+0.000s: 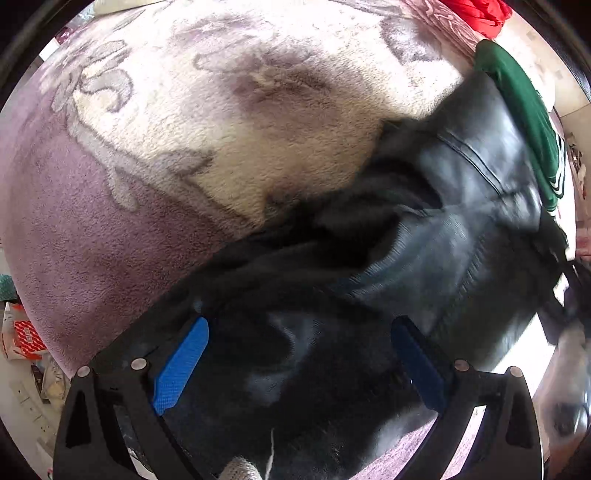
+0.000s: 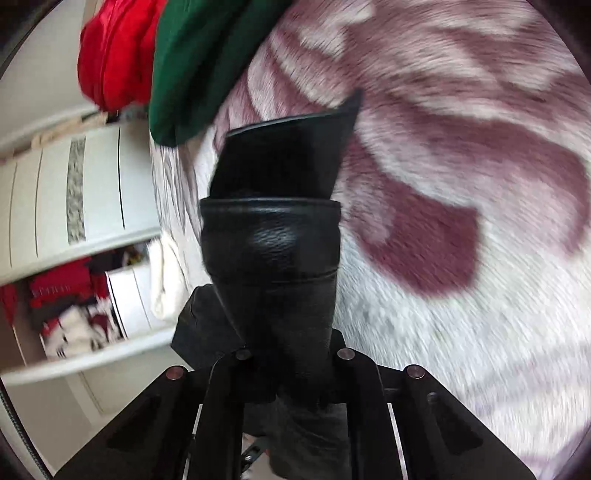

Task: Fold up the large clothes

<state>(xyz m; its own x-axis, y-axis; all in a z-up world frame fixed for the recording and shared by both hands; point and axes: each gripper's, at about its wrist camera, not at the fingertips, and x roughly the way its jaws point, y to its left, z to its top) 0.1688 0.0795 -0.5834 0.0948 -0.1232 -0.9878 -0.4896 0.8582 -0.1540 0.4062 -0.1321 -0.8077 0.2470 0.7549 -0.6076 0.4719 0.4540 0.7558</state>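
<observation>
A black leather jacket [image 1: 461, 221] lies crumpled on a fluffy purple-and-cream floral blanket [image 1: 221, 129]. My left gripper [image 1: 299, 354] is open with its blue pads [image 1: 181, 365] spread wide just above the jacket's dark fabric. My right gripper [image 2: 291, 354] is shut on a black leather part of the jacket [image 2: 273, 251], a cuff or collar end that sticks up and forward between the fingers above the blanket [image 2: 461, 221].
A folded green garment [image 1: 524, 110] and a red one [image 1: 480, 14] lie at the blanket's far edge; both show in the right wrist view, green [image 2: 195, 62] and red [image 2: 110, 55]. White drawers [image 2: 74, 195] and shelves with clothes stand at the left.
</observation>
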